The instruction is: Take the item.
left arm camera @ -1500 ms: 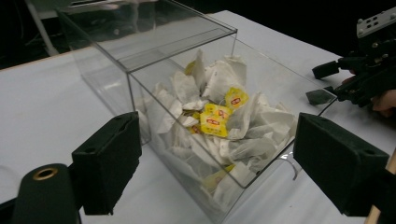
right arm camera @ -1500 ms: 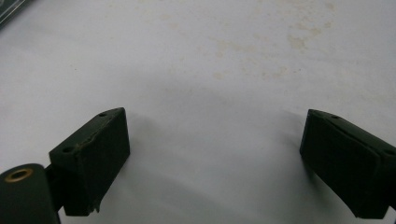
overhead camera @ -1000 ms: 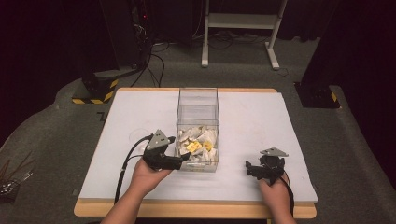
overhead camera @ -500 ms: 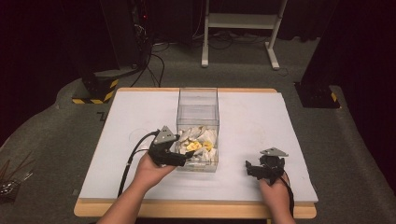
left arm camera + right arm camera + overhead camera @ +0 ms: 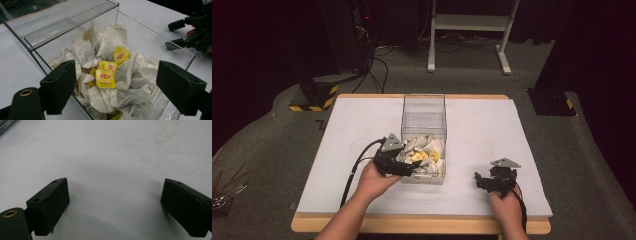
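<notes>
A clear plastic box [image 5: 424,107] stands in the middle of the white table, its near half heaped with white tea bags [image 5: 424,150] carrying yellow tags [image 5: 105,78]. My left gripper [image 5: 411,167] hangs over the box's near left corner, open, with the tea bags [image 5: 110,45] just beyond and below its jaws. Its two black pads [image 5: 58,86] are wide apart and hold nothing. My right gripper [image 5: 482,181] rests low over the bare table at the near right, open, jaws spread over stained white surface [image 5: 117,157]. It also appears at the top right of the left gripper view [image 5: 185,33].
The white table [image 5: 362,125] has a wooden front edge [image 5: 412,225]. The box's far half [image 5: 65,17] holds no bags. Beyond the table are a grey floor, a white frame's legs [image 5: 469,30], cables and yellow-black striped blocks [image 5: 314,97].
My left gripper has moved right and forward, from beside the box's near left corner to over the tea bags. The right gripper has stayed in place.
</notes>
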`<state>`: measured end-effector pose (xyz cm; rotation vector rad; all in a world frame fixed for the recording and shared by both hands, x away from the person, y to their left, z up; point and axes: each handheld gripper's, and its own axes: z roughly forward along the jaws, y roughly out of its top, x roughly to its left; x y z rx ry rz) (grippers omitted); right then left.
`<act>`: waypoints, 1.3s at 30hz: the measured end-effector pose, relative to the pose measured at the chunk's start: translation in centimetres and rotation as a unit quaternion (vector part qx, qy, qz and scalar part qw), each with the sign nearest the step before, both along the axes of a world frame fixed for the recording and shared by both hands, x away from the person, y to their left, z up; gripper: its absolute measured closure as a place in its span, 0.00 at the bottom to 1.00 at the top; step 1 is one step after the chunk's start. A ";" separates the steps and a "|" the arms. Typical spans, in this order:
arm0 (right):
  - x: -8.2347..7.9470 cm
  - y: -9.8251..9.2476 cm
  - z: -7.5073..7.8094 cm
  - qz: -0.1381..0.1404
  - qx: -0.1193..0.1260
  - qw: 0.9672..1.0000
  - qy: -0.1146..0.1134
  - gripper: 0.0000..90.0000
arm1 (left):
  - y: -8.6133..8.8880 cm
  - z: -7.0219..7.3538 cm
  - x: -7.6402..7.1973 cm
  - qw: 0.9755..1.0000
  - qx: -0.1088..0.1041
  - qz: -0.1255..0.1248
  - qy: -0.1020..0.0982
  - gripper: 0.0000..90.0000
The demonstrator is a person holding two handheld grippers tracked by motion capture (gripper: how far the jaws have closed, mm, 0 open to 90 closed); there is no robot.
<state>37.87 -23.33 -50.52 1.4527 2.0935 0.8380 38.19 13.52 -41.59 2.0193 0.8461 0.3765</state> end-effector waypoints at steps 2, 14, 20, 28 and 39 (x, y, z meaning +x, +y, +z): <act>0.0 0.0 0.0 0.000 0.000 1.000 0.001 0.09 | -0.2 0.0 0.1 1.000 0.003 -0.005 0.002 0.20; 0.0 0.0 0.0 0.001 0.000 1.000 0.000 0.09 | -2.2 0.2 0.8 0.996 0.066 -0.046 0.031 0.47; 0.0 0.0 0.0 0.002 -0.001 1.000 0.000 0.09 | -3.5 0.4 1.7 0.991 0.111 -0.046 0.058 0.54; 0.0 0.0 0.0 0.002 -0.001 1.000 0.000 0.09 | -4.9 0.6 2.2 0.983 0.159 -0.063 0.073 0.67; 0.0 0.0 0.0 0.001 0.001 1.000 0.000 0.09 | -5.9 0.1 2.8 0.975 0.189 -0.070 0.093 0.77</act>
